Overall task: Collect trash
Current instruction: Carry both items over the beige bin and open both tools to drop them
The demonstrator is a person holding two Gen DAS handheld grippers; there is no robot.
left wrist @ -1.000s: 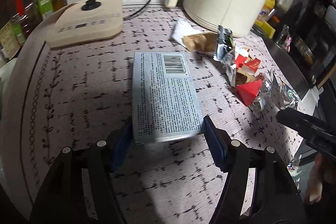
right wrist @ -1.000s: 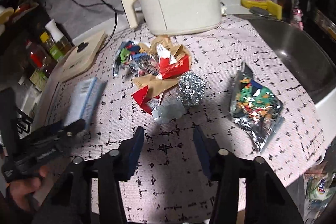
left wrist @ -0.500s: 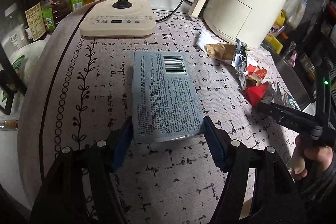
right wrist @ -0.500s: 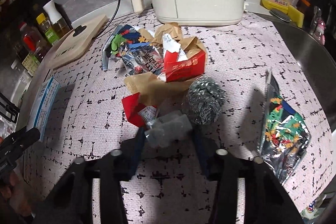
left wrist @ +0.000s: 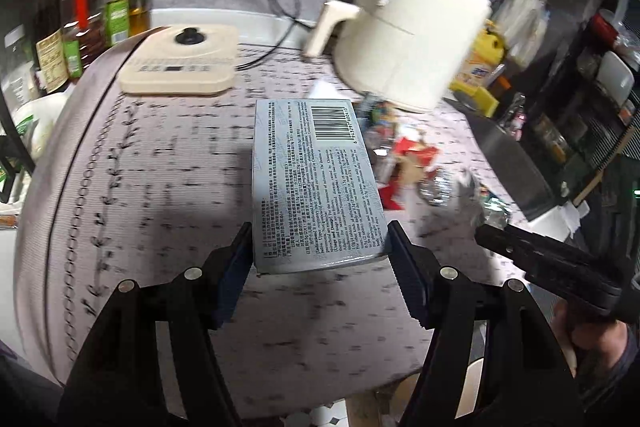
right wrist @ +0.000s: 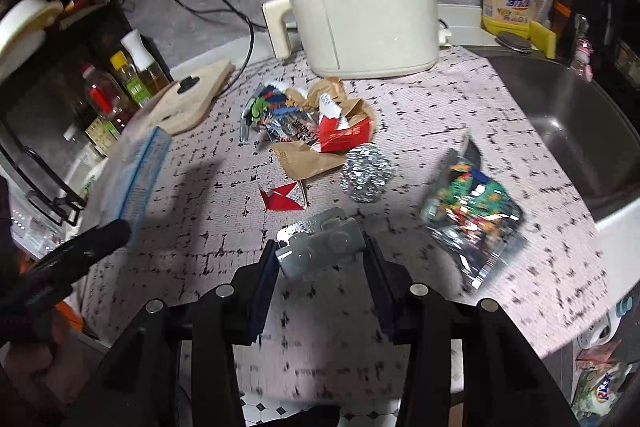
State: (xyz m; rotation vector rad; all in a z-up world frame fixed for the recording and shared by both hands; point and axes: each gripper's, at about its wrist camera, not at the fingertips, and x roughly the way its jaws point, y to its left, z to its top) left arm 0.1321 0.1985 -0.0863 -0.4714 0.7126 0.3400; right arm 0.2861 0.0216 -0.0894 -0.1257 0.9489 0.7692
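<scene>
Left wrist view, claw: the left gripper (left wrist: 320, 259) is held wide, both pads pressed on the sides of a pale blue medicine box (left wrist: 314, 183), lifted above the table (left wrist: 160, 187).
Left wrist view, risk: only the near end of the box is gripped, so its long far end could tip or slide out.
Left wrist view, count: one box, one cream air fryer (left wrist: 412, 27) beyond the claw to its right, one flat cream cooker base (left wrist: 180, 67) beyond to its left.
Right wrist view, claw: the right gripper (right wrist: 320, 259) is half closed, holding a used blister pack (right wrist: 320, 243).
Right wrist view, risk: the crumpled, slick foil could buckle and slip free.
Right wrist view, count: one foil ball (right wrist: 366, 173) ahead, one snack bag (right wrist: 472, 215) right, one red scrap (right wrist: 284, 197) ahead left, one wrapper pile (right wrist: 316, 131) farther ahead.
</scene>
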